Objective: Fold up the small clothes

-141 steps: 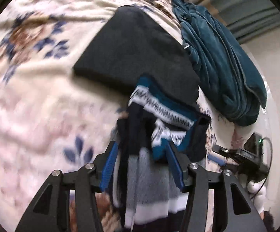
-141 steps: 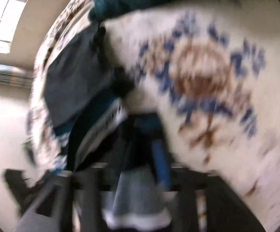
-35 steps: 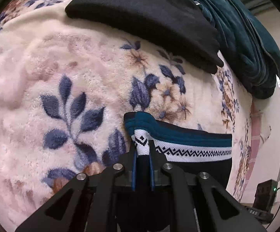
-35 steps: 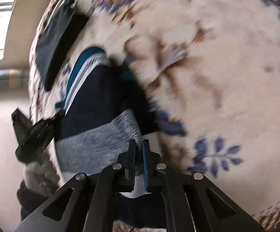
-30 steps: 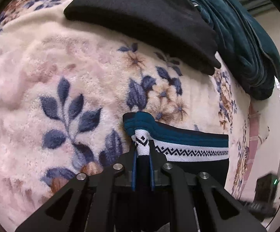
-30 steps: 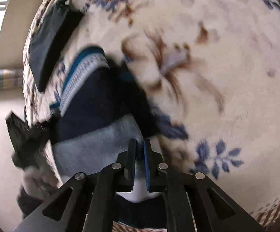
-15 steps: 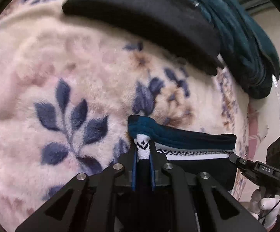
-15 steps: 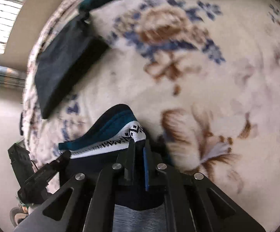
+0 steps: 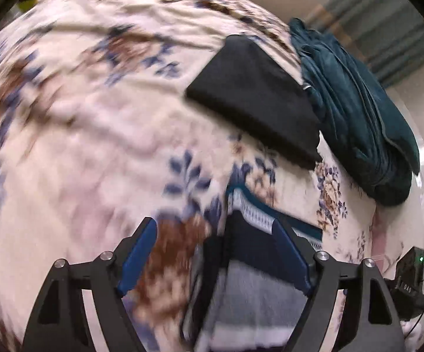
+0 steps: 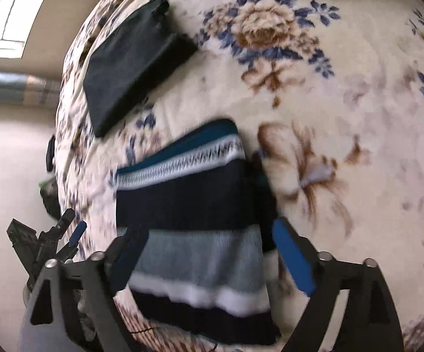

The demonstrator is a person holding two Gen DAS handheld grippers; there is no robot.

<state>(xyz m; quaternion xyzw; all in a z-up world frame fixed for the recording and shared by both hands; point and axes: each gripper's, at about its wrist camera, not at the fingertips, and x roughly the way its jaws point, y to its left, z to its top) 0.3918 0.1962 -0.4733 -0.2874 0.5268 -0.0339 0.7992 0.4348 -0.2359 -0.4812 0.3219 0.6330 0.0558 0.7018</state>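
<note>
Currently the folded sweater (image 10: 191, 220), banded teal, white zigzag, navy, grey and white, lies flat on the floral bed blanket (image 10: 343, 94). Both sets of jaws are opening, clear of the knit: right gripper (image 10: 209, 261) straddles the grey band; left gripper (image 9: 217, 252) apparently hovers over its blurred edge.

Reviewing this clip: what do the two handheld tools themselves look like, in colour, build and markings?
Both match: the left tool and right tool have matte black angular finger frames with triangular cut-outs, round silver pivot bolts, and flat blue pads lining the inner faces. No cables or sleeves show on either; no printed markings are legible.
</note>
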